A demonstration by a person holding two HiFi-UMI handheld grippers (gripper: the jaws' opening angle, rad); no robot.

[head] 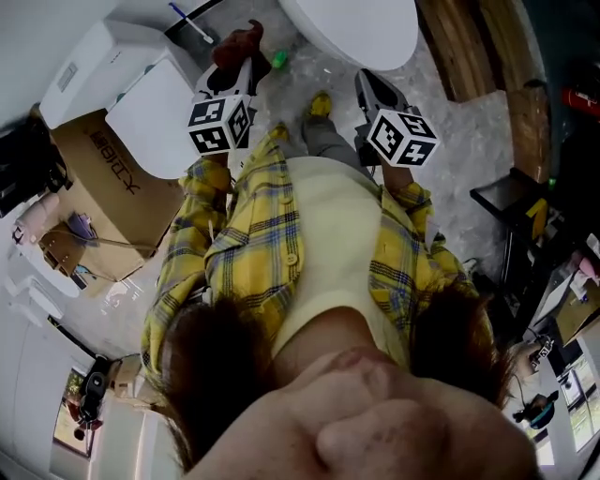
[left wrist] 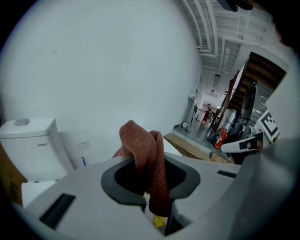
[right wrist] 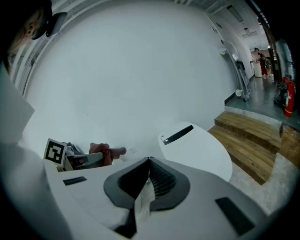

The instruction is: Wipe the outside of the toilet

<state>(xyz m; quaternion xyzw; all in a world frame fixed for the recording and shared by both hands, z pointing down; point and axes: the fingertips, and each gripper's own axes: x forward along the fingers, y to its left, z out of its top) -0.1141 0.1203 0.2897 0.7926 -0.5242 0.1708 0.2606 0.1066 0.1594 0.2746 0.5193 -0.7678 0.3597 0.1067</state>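
Speckled floor (head: 469,141) lies below, with a toilet (head: 141,94) at ten o'clock in the head view and a second white bowl (head: 356,28) at twelve. The left gripper (left wrist: 154,187) pinches a rust cloth (left wrist: 140,140) in mid-air, touching neither. The right gripper (right wrist: 147,183) has its jaws together, empty. By my judgement the wiping is not yet begun.

Bare floor (head: 314,80) lies open ahead between the toilet (head: 141,89) on the left and a white oval lid (head: 361,28) farther on. The left hand-held gripper (head: 248,67), clamped on a cloth (head: 239,42), hangs just beside the toilet's bowl, and the right hand-held gripper (head: 369,82), jaws together, hangs over floor. A cardboard box (head: 103,183) blocks the toilet's near left side, while wooden steps (head: 473,47) and a black stand (head: 511,202) hem the right.
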